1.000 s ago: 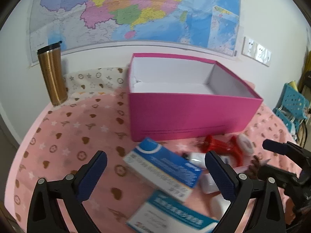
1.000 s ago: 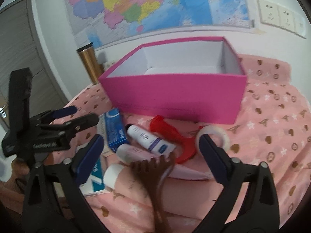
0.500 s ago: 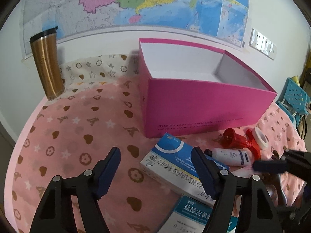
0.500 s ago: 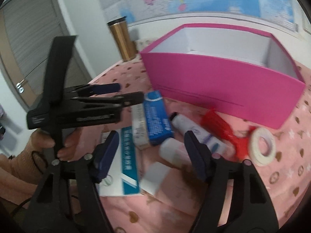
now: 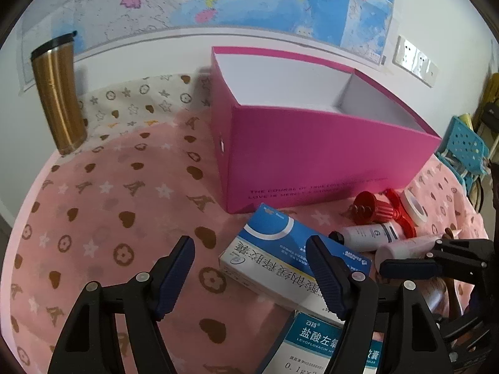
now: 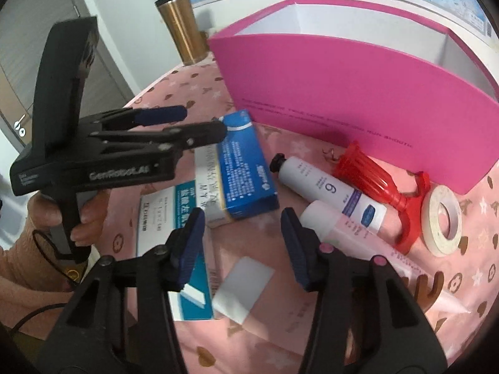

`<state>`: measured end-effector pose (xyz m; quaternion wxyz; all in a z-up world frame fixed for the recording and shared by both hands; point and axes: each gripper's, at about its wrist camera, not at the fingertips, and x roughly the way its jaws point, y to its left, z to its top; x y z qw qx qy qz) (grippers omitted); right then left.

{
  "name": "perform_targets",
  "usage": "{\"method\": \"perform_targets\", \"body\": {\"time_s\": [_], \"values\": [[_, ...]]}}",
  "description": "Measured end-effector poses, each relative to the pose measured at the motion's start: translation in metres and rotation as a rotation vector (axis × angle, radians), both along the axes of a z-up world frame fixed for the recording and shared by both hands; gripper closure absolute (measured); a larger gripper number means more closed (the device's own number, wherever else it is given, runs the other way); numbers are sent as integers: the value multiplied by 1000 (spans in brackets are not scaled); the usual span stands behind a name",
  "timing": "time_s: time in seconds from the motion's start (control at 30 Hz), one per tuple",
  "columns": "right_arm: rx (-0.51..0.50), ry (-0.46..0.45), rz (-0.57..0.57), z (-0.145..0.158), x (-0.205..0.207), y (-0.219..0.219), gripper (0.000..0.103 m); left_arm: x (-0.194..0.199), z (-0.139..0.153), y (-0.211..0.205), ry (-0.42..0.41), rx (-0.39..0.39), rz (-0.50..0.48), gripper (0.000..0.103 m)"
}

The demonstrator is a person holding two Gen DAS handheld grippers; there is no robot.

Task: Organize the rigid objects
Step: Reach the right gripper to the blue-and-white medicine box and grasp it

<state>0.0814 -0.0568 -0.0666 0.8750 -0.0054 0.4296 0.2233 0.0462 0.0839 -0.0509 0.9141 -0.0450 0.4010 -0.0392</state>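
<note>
Boxes of medicine, a blue one [image 5: 280,249] leaning on a white-and-teal one [image 6: 187,249], lie on the pink cloth [image 5: 109,202] in front of the open pink box [image 5: 312,155], with two tubes [image 6: 327,187], a red tool [image 6: 374,177] and a tape roll [image 6: 443,221] just beside them. Left gripper [image 5: 249,271] hovers over the blue box's near end, jaws closing slowly, nothing gripped. Right gripper [image 6: 243,243] hangs above the boxes, jaws closing on nothing.

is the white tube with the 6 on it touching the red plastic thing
Touching. In the right wrist view the white tube lies right against the red plastic piece, no cloth showing between them along the tube's far side.
</note>
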Motion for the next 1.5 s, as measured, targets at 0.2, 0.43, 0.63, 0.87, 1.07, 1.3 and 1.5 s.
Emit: {"method": "perform_targets", "body": {"time_s": [0.2, 0.43, 0.63, 0.87, 1.07, 1.3, 1.5], "values": [[49, 50, 11, -5, 8, 5, 50, 4, -6, 3, 42, -49, -47, 41], [71, 35, -26, 3, 19, -2, 50, -3, -5, 6, 84, -85, -95, 42], [80, 30, -57, 7, 27, -5, 50, -7, -5, 18, 103, -125, -101, 42], [60, 31, -90, -3, 48, 15, 50, -1, -6, 17, 98, -110, -96, 48], [104, 38, -68, -4, 49, 19, 46, -6, -4, 18, 114, -120, -73, 49], [175, 17, -3, 7, 38, 16, 65, -17, 10, 7, 86, -187, -112, 66], [118, 1, -43, 9, 35, 11, 72, -14, 3, 4, 95, -116, -77, 62]]}}
